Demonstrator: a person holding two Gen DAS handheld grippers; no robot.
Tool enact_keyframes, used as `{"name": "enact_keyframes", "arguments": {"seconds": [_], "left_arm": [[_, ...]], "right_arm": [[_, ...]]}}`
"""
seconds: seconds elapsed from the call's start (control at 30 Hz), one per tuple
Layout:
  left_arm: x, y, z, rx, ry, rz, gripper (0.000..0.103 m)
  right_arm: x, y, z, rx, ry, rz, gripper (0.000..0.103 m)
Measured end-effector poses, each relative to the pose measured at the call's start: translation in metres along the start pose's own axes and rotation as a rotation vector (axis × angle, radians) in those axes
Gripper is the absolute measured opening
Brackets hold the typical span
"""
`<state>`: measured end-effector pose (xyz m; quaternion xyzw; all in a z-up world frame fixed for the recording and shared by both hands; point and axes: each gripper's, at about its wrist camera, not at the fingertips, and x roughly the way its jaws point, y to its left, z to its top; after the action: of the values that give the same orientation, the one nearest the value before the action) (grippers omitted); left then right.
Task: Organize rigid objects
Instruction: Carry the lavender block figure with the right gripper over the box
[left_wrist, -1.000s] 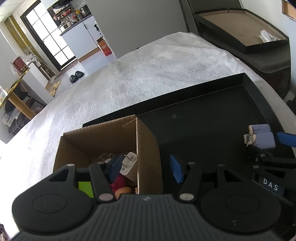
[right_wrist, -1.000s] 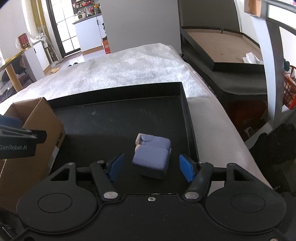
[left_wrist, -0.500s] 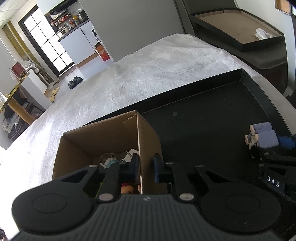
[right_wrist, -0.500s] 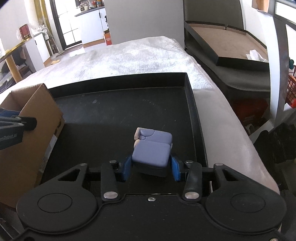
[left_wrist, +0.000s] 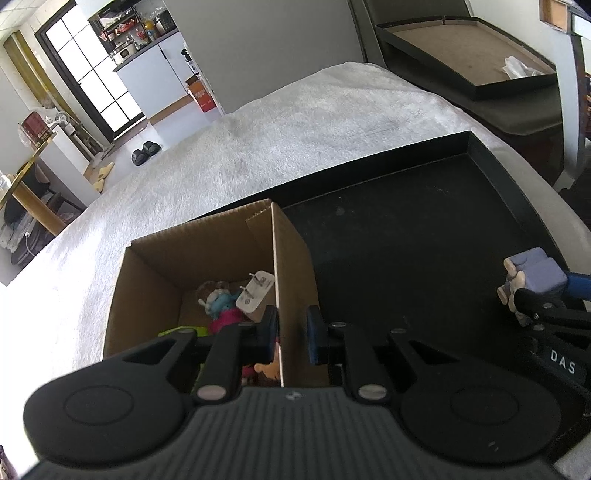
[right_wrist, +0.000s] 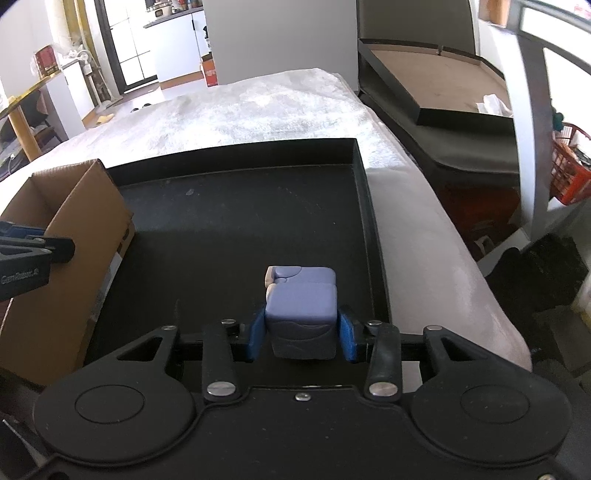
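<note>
My left gripper (left_wrist: 293, 334) is shut on the right wall of an open cardboard box (left_wrist: 293, 254), one finger inside and one outside. The box stands at the left of a black tray (left_wrist: 424, 221) and holds a white plug adapter (left_wrist: 255, 295) and several small toys. My right gripper (right_wrist: 302, 334) is shut on a blue block toy (right_wrist: 301, 295) with cream ends, over the tray's right part (right_wrist: 240, 221). The block also shows in the left wrist view (left_wrist: 535, 275). The box shows at left in the right wrist view (right_wrist: 74, 229).
The tray lies on a white fuzzy cover (left_wrist: 295, 129) over a bed or table. A dark low bench with a brown board (right_wrist: 436, 85) stands at the right. A red crate (right_wrist: 569, 177) sits far right on the floor.
Both grippers closed: the left on the box's right wall, the right on the blue block. The block now sits a little higher in the right gripper.
</note>
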<state>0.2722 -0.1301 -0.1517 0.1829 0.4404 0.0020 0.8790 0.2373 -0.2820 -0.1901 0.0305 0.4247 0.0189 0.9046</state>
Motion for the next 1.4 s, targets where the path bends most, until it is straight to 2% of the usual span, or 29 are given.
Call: {"name": "enact_keyframes", "arguments": {"seconds": [0.4,0.73,1.1,1.4], "left_arm": [[-0.040,0.010,-0.011,-0.023,-0.025,-0.035,0.017],[-0.063,0.040,-0.021,-0.079,-0.025,-0.042,0.020],[-0.075,0.071,-0.032,-0.133,-0.025,-0.036,0.036],[-0.076,0.097,-0.043,-0.200,-0.017,-0.047,0.038]], "right_arm": [[-0.045,0.014,-0.003,0.010,-0.038,0.002,0.039],[-0.075,0.034,0.006,-0.023,-0.087,0.004,0.039],[-0.094,0.056,0.012,-0.064,-0.118,0.003,0.039],[-0.101,0.074,0.017,-0.097,-0.128,-0.007,0.040]]}}
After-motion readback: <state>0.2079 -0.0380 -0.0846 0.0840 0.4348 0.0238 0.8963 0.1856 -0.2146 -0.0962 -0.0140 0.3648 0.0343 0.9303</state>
